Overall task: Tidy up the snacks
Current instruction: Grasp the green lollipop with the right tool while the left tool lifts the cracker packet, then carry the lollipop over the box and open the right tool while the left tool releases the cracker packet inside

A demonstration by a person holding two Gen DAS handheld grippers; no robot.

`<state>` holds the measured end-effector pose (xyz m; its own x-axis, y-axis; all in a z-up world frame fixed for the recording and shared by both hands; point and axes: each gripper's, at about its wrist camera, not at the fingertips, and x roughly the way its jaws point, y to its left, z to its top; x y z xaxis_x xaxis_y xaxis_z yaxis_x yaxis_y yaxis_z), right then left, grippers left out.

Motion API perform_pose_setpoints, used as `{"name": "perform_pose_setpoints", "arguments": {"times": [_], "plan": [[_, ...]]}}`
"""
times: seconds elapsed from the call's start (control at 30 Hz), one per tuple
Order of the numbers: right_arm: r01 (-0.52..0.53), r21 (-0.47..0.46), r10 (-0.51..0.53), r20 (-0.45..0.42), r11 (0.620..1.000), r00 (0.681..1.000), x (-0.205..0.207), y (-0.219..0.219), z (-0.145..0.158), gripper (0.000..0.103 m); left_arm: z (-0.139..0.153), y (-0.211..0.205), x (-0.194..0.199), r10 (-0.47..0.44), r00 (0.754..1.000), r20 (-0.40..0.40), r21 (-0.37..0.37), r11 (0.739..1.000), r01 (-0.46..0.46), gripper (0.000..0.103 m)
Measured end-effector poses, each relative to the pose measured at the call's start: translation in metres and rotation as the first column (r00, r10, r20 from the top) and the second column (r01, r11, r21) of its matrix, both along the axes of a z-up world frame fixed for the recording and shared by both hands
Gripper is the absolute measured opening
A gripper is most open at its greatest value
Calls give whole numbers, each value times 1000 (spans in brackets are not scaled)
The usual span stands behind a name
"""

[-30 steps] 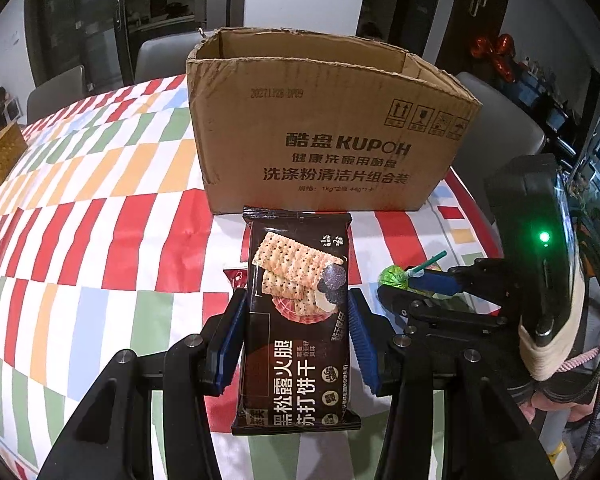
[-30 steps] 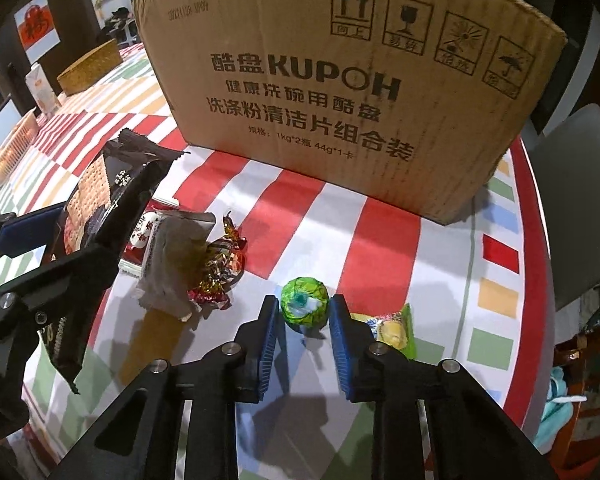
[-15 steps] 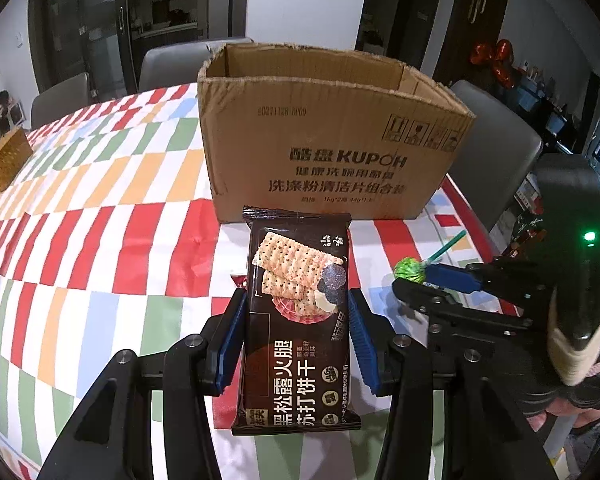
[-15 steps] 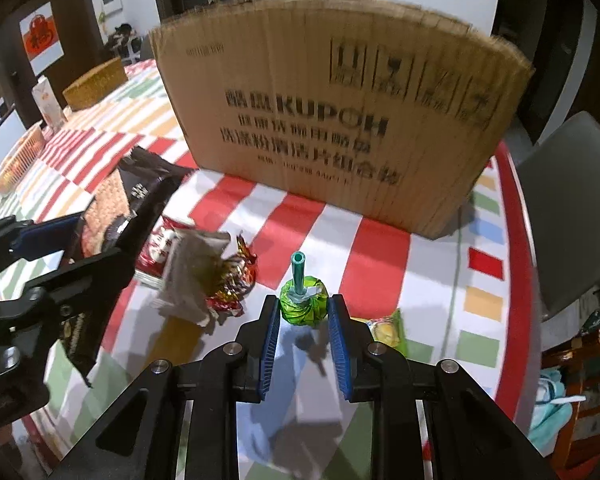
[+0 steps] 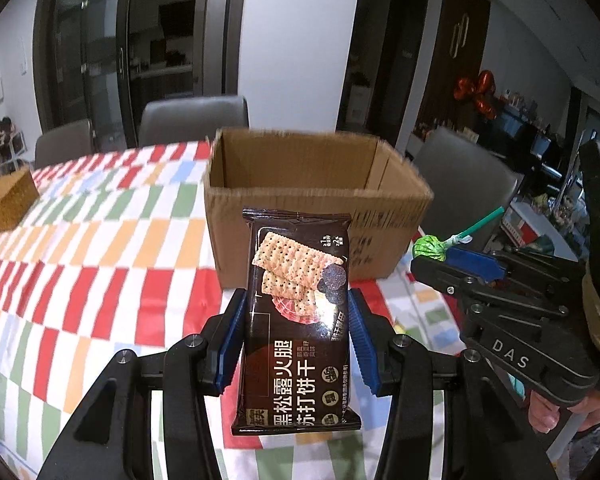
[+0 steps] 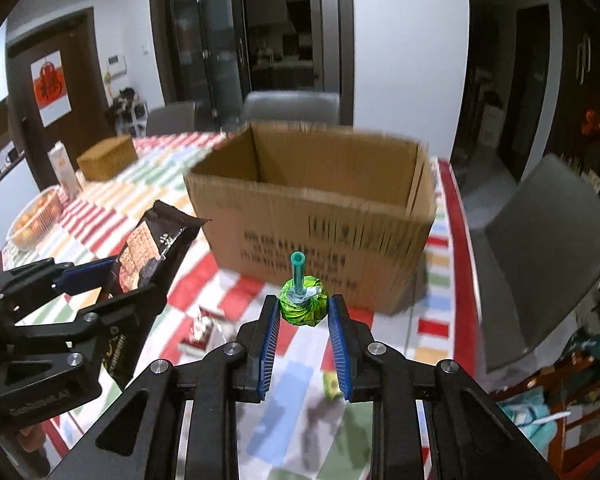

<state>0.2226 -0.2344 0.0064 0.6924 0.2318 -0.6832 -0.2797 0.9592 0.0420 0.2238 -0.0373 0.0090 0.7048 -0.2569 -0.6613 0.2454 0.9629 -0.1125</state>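
My left gripper [image 5: 296,332] is shut on a dark brown cracker packet [image 5: 298,320], held upright above the table. Its blue pads press both long sides. My right gripper [image 6: 304,312] is shut on a green-wrapped lollipop [image 6: 303,307] whose teal stick points up. Straight ahead in both views stands an open cardboard box [image 5: 316,200] [image 6: 320,216], its inside visible from above. The right gripper with the lollipop [image 5: 430,249] shows at the right of the left wrist view. At the left of the right wrist view, the left gripper holds the packet [image 6: 148,248].
A checked tablecloth [image 5: 80,248] covers the table. Small wrapped snacks [image 6: 202,330] and a yellow-green packet [image 6: 331,384] lie below the right gripper. A woven basket [image 5: 6,202], a fruit bowl [image 6: 32,220] and a carton [image 6: 62,168] sit far left. Grey chairs [image 6: 548,248] surround the table.
Both grippers have risen from the table with their snacks. The lollipop left the cloth and the box's open top came into view.
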Motion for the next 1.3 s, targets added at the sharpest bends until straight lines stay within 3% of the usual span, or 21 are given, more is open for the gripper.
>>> {"name": "perform_pose_setpoints", "arguments": {"times": [0.33,0.6,0.87,1.3], "plan": [[0,25,-2,102,1000,995,10,3,47,26,45,-4,20,-5,995,104,0,1000,5,48],[18,31,-22,125,999,992,36,2,70,26,69,-6,50,-17,989,144,33,999,12,48],[44,14,-45,96,999,994,75,1,76,26,81,-7,97,-27,992,123,30,999,24,48],[77,-56,-76,16,995,997,125,3,59,26,55,-23,164,-14,999,33,89,996,11,49]]}}
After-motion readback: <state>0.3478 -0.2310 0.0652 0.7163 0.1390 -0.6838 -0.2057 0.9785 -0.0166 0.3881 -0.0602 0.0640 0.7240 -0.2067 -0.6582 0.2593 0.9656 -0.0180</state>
